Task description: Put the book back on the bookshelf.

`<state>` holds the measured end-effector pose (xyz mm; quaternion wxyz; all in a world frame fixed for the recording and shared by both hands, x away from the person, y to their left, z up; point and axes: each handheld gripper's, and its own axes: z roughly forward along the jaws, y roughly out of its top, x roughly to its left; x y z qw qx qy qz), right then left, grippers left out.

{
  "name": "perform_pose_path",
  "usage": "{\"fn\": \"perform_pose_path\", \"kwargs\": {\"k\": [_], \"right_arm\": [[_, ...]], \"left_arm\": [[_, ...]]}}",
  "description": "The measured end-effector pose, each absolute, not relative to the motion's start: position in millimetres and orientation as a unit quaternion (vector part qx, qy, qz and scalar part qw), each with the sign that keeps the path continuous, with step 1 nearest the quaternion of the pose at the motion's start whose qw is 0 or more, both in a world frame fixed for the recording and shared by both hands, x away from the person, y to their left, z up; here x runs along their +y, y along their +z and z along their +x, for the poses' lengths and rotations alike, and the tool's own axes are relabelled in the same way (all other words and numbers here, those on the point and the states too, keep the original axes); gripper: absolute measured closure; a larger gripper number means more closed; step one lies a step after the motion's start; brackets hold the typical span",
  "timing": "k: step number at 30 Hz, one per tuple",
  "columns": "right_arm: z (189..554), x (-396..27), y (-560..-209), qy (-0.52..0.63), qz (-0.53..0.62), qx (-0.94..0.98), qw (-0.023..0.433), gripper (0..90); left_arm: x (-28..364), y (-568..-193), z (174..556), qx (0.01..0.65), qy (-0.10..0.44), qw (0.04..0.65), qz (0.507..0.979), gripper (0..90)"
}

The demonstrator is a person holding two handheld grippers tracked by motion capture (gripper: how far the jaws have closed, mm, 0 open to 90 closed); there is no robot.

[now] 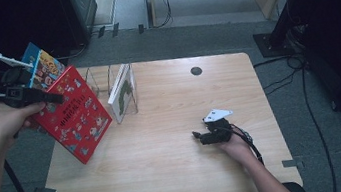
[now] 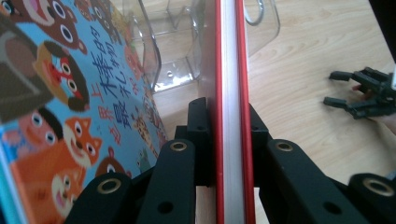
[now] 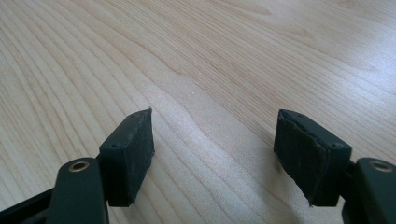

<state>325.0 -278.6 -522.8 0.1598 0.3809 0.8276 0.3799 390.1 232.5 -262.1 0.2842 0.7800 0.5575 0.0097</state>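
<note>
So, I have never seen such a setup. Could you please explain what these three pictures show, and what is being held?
A person sits at a wooden table and holds a hand tool, called a gripper, in each hand. One picture comes from a camera above the table. The other two come from small cameras riding on each gripper, looking along its two black jaws.

The left gripper is shut on a red picture book, lifted at the table's left edge; its own view shows the book's edge clamped between the jaws. A second, blue book is right behind it. The right gripper rests near the table's right side, open and empty. A clear plastic book stand holds one more book.
</note>
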Motion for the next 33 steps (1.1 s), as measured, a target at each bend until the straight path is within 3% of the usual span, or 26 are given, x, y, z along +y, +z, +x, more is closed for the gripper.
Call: {"fn": "perform_pose_path", "kwargs": {"k": [33], "right_arm": [[323.9,-277.8,-522.8,0.379,0.387,0.825,0.162,28.4]], "left_arm": [[211.9,-288.6,454.8,0.581,0.037,0.274,0.766,79.8]]}}
